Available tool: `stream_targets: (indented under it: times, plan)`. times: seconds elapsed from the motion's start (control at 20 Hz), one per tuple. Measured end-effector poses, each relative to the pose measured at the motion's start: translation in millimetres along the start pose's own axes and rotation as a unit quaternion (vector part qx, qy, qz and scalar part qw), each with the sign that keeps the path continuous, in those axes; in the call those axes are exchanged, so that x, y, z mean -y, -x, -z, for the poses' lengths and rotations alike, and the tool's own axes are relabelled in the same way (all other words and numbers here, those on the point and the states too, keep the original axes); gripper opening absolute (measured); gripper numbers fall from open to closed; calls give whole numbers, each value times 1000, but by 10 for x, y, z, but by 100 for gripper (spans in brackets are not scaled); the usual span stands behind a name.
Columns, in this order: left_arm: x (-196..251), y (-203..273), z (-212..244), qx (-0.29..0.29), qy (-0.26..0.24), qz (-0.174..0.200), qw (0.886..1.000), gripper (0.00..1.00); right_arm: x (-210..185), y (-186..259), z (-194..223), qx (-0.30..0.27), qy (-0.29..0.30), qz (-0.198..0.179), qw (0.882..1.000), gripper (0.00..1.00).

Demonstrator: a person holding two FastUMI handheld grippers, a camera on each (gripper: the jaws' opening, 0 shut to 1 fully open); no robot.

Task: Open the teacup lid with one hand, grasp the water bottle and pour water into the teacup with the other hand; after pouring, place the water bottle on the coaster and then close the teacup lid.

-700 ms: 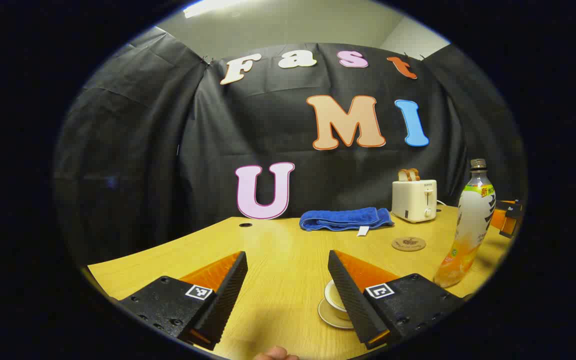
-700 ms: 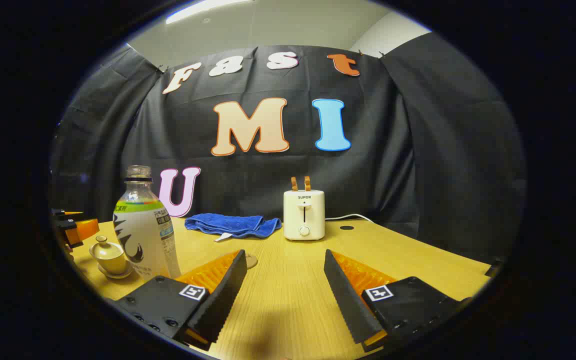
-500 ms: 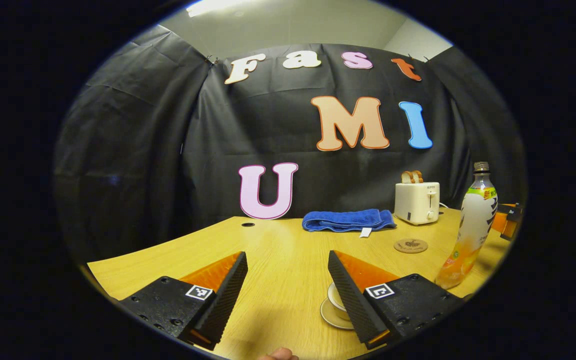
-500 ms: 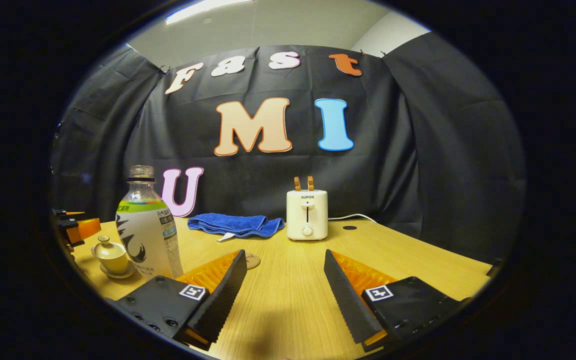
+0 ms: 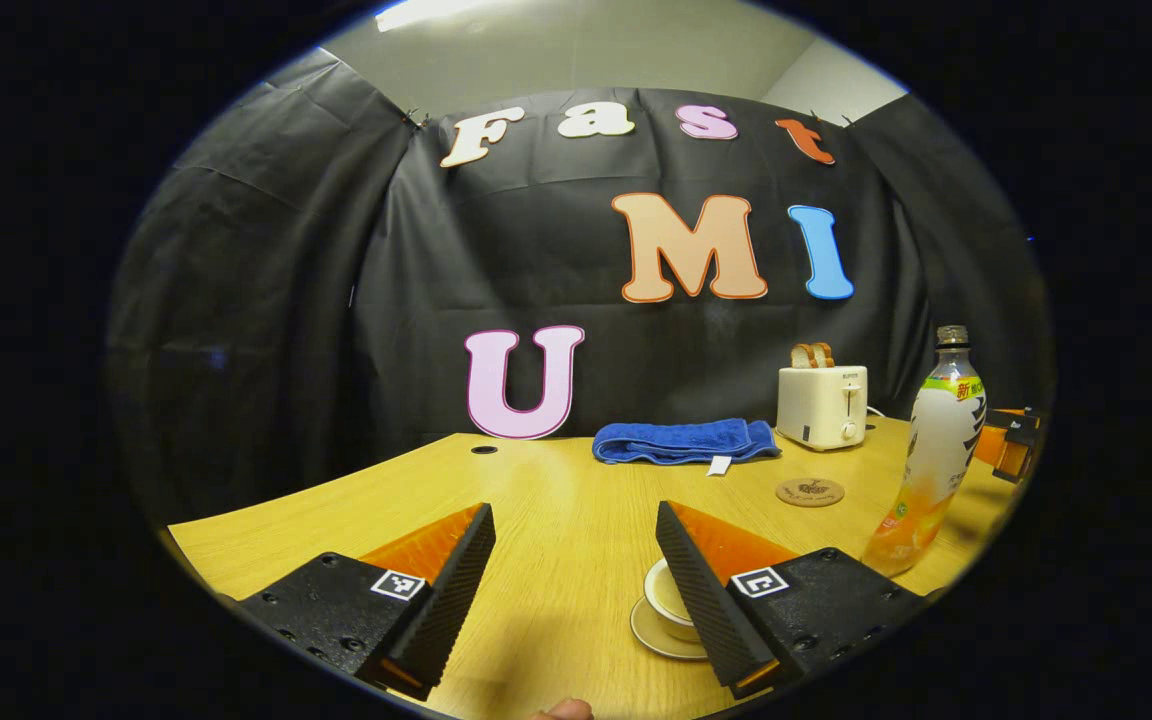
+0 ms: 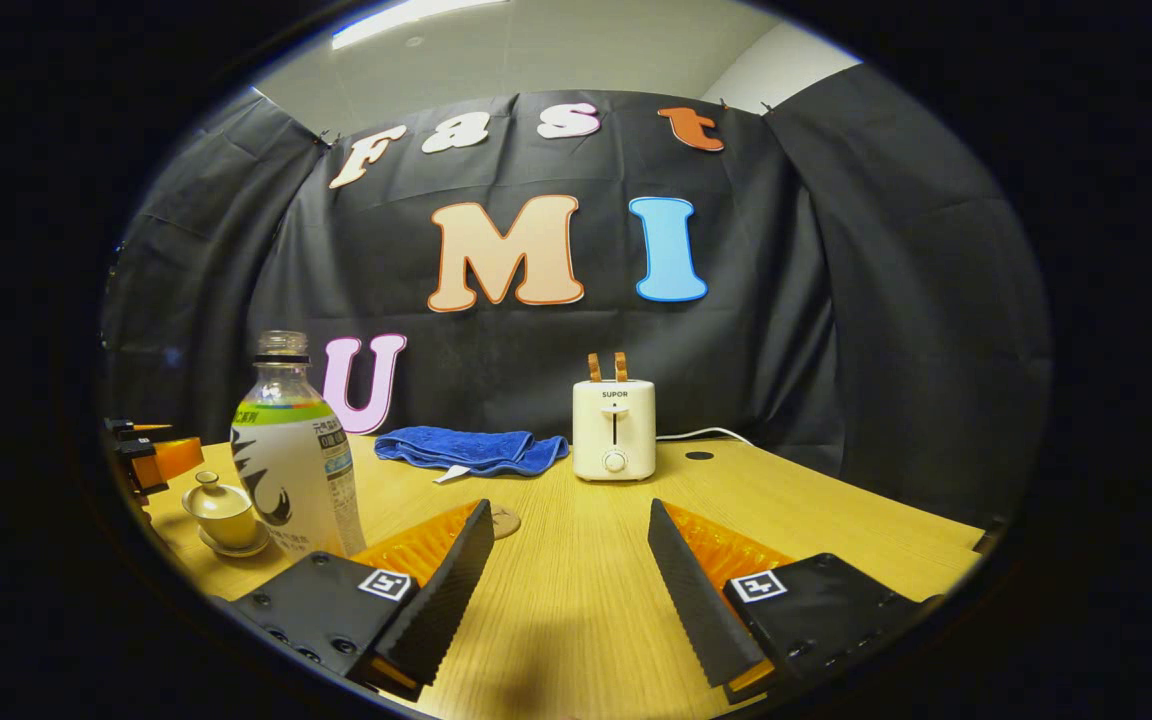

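On the yellow table (image 5: 556,500), we have edged our wide-open left gripper (image 5: 576,560) sideways; the lidded teacup (image 6: 220,512) sits beside the water bottle (image 6: 291,450), both untouched, right gripper (image 6: 568,555) likewise spread empty.

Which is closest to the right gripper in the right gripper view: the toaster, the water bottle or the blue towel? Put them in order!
1. Water bottle: near left, beside the right gripper.
2. Blue towel: farther back, left of centre.
3. Toaster: at the back; close to the towel's depth.
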State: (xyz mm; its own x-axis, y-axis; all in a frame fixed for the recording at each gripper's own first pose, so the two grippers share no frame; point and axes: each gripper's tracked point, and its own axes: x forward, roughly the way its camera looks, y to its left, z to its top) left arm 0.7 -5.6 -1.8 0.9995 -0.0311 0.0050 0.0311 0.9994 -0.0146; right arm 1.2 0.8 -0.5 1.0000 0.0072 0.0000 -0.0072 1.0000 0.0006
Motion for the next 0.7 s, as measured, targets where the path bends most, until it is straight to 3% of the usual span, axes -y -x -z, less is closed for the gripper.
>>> stream_targets:
  times: [0.35,0.7]
  plan:
    - [-4,14,0,0,1,-3,1000,95,14,1,3,0,0,4,1000,98]
    - [243,36,-57,-7,-10,38,999,95,3,-5,-4,3,0,4,1000,99]
